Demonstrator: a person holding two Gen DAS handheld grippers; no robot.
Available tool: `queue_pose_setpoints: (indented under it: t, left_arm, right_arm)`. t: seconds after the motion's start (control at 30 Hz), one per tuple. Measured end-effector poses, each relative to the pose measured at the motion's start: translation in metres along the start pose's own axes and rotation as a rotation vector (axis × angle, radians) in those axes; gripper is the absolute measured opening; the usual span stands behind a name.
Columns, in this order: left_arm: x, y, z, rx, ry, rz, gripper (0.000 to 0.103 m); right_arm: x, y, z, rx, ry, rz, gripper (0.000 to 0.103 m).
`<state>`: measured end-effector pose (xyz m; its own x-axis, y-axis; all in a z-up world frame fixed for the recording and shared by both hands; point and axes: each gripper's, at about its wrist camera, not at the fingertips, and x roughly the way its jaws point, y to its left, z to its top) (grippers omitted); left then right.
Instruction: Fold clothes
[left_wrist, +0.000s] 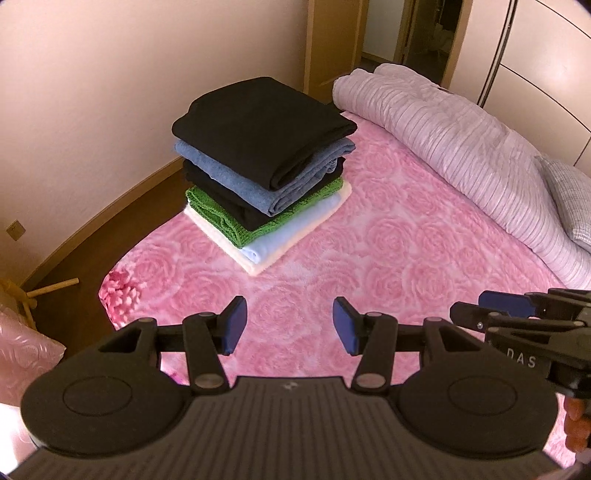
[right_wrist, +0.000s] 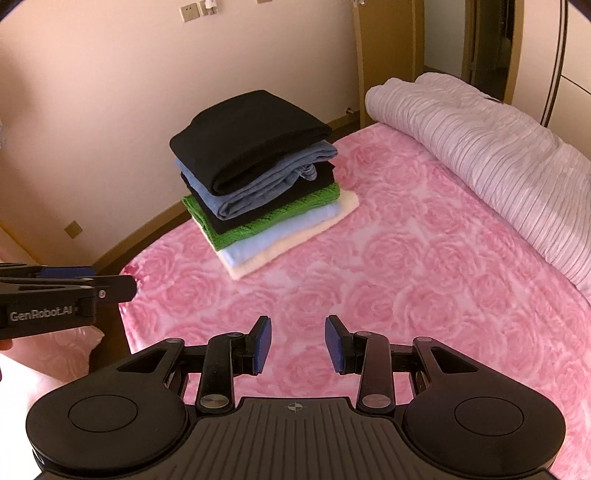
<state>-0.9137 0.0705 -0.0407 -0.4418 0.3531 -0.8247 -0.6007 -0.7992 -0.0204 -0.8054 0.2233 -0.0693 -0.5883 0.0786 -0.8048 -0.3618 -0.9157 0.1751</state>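
Note:
A stack of folded clothes sits on the pink rose-patterned bed, near its far left corner; it also shows in the right wrist view. A black garment lies on top, over blue, black, green, pale blue and cream ones. My left gripper is open and empty, held above the bed well short of the stack. My right gripper is open and empty beside it, and its side shows in the left wrist view. The left gripper's side shows in the right wrist view.
A rolled pale pink striped quilt lies along the bed's far right side, with a grey pillow by it. The bed's left edge drops to a brown floor beside a wall. A doorway is at the back.

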Motion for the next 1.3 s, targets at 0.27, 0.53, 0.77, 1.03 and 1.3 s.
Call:
queue_pose_setpoints:
  t: [0.27, 0.53, 0.77, 1.03, 1.3]
  left_arm:
    - [0.008, -0.016, 0.005, -0.005, 0.022, 0.016, 0.047]
    - [0.022, -0.039, 0.008, -0.005, 0.046, 0.023, 0.047]
    - [0.036, -0.049, 0.008, -0.042, 0.071, 0.046, 0.047]
    - [0.044, -0.056, 0.008, -0.058, 0.077, 0.077, 0.047]
    - [0.051, -0.057, 0.012, -0.066, 0.069, 0.101, 0.047]
  right_arm:
    - [0.009, -0.022, 0.015, -0.011, 0.003, 0.019, 0.036]
    - [0.019, -0.047, 0.025, -0.008, 0.015, 0.032, 0.036]
    - [0.033, -0.059, 0.031, -0.037, 0.042, 0.05, 0.036]
    - [0.043, -0.07, 0.039, -0.044, 0.049, 0.072, 0.036]
    - [0.055, -0.072, 0.051, -0.061, 0.059, 0.087, 0.036]
